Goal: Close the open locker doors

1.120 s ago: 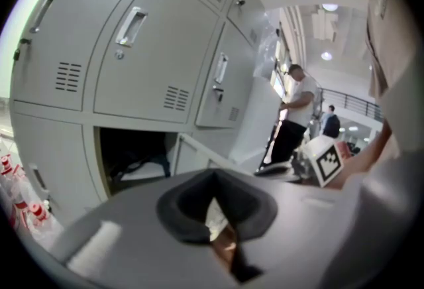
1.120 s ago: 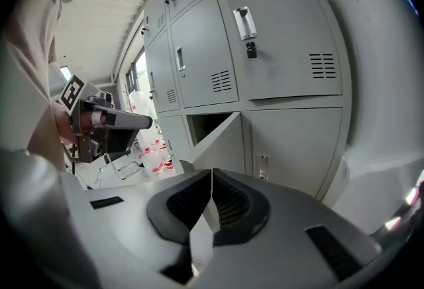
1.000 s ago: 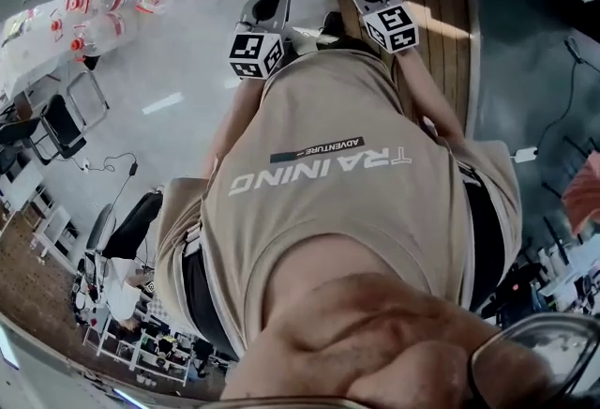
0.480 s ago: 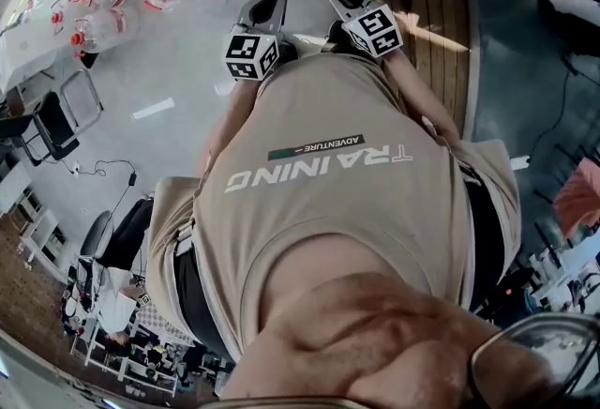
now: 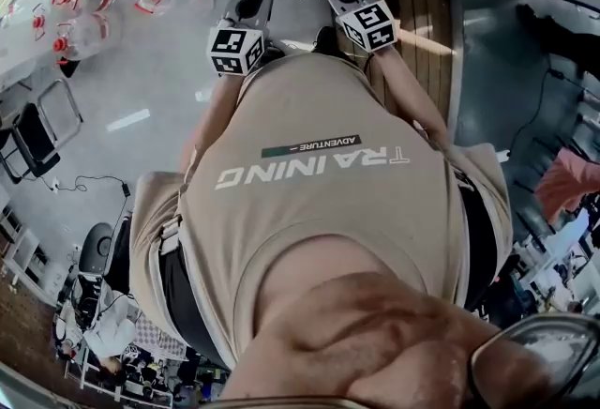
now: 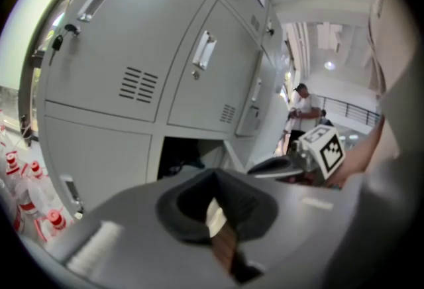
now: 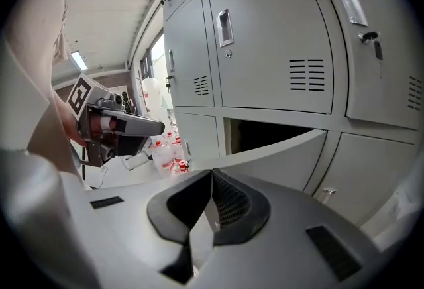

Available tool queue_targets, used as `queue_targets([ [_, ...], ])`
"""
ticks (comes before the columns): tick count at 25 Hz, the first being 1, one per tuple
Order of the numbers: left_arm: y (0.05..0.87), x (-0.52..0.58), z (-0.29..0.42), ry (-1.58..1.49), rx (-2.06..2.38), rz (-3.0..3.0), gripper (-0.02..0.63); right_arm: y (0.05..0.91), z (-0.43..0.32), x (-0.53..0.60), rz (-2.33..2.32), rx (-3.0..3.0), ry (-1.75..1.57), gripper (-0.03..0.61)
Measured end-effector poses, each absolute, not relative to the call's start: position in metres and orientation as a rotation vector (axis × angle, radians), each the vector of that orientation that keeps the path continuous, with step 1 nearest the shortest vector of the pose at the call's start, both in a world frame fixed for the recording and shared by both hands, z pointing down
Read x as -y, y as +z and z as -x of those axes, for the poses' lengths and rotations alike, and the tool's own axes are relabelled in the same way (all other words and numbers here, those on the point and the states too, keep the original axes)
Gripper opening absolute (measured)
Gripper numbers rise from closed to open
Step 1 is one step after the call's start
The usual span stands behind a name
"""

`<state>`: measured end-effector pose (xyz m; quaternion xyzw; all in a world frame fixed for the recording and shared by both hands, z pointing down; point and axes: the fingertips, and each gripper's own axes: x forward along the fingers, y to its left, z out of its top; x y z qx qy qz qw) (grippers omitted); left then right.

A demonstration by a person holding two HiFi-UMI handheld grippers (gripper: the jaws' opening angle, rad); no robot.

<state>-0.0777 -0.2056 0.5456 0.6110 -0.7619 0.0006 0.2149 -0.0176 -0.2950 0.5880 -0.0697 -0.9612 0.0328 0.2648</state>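
Approach step: left gripper [image 6: 212, 215] and right gripper [image 7: 209, 208], jaws closed together, holding nothing, near open locker door [image 7: 278, 152]. Next: push door flush.

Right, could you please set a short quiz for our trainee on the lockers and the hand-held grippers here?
1. True or false: the left hand-held gripper grips a door handle.
2. In the right gripper view, how many locker doors stand open: A one, B three, C none?
3. Complete: the bottles have ___ caps.
Key: 1 false, shut on nothing; 2 A, the open door; 3 red.
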Motion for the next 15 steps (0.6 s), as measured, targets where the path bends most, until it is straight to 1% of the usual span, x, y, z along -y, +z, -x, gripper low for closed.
queue_targets([
  [8,0.549,0.180,0.121,0.029,2.031,-1.791,0.000,0.590,0.060,0.285,0.043,2.588,0.116,0.015],
  [15,0.558,0.169,0.153,0.102,1.985,-1.865,0.000,0.592,0.096,0.274,0.012,2.558,0.102,0.015],
])
